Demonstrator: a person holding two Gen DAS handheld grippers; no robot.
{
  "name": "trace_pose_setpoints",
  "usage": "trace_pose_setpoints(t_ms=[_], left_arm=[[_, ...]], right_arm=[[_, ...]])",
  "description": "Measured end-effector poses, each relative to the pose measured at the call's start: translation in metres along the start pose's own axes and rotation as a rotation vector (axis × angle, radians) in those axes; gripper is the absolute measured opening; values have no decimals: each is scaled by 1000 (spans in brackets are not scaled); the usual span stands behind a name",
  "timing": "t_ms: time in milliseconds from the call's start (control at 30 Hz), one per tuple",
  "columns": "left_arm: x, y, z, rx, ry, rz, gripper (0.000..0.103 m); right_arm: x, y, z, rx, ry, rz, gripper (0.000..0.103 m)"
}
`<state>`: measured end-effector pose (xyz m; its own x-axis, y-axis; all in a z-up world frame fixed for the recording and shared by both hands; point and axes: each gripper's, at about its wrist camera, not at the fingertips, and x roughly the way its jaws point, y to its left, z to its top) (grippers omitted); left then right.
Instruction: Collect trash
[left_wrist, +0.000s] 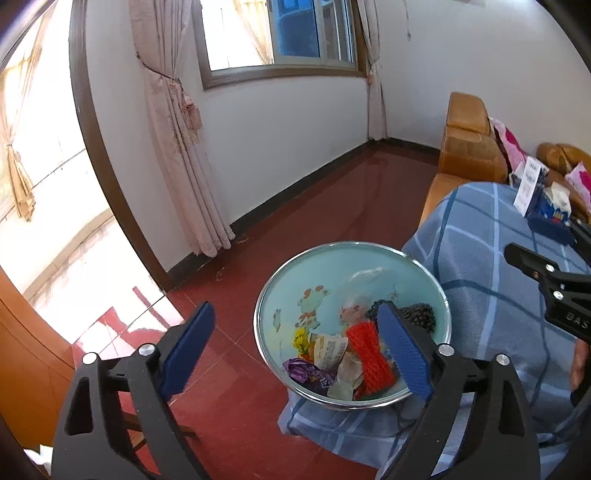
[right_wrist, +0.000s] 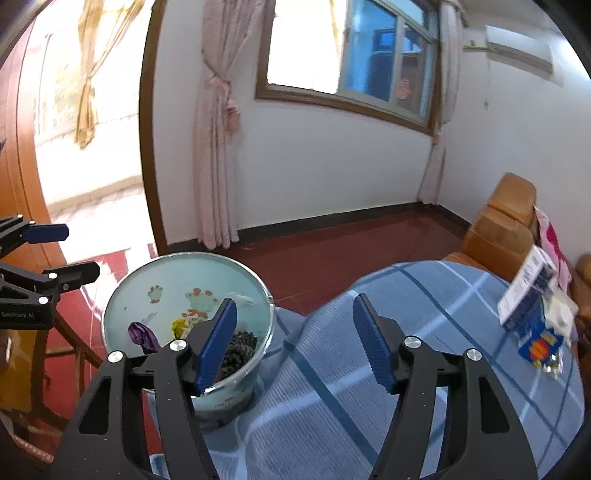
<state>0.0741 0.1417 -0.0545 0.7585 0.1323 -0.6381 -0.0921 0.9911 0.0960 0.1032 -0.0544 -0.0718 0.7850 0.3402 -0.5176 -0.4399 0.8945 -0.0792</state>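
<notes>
While both pairs of jaws stand wide apart with nothing between them, the left gripper (left_wrist: 297, 350) hovers at the basin (left_wrist: 424, 266), whose pale blue inside bears cartoon animals. That basin sits at the left edge of the blue checked cloth (left_wrist: 487, 295) and holds the trash (left_wrist: 347, 354): an orange net, purple and yellow wrappers, a printed packet too small to read. The right gripper (right_wrist: 295, 343) reads "DAS"; the left reads "GenRobot AI".

Glossy enamelled basin (left_wrist: 280, 288) with a shiny metal rim; ribbed blue checked cloth (right_wrist: 332, 354); polished red floor (left_wrist: 332, 195); ridged matt pads (left_wrist: 402, 350); crinkled foil wrapper (left_wrist: 301, 371).
</notes>
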Motion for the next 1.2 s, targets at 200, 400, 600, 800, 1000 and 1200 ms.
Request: trace_pose_setpoints(t_ms=[200, 400, 600, 800, 1000, 1200], left_arm=[[-14, -2, 5, 0, -38, -10, 90], [-26, -1, 8, -7, -70, -18, 94], [-30, -2, 8, -4, -78, -19, 94], [-29, 0, 8, -7, -79, -17, 94], [-29, 0, 8, -6, -78, -16, 94], [-27, 2, 8, -7, -75, -8, 94]], right_arm=[[-26, -5, -1, 27, -44, -31, 68], [-41, -7, -2, 36, -68, -50, 69], [-47, -9, -3, 41, -74, -54, 69], [-49, -9, -3, 43, -77, -56, 69], [-49, -10, -4, 42, -76, -54, 69], [-49, -10, -5, 39, -73, -51, 69]])
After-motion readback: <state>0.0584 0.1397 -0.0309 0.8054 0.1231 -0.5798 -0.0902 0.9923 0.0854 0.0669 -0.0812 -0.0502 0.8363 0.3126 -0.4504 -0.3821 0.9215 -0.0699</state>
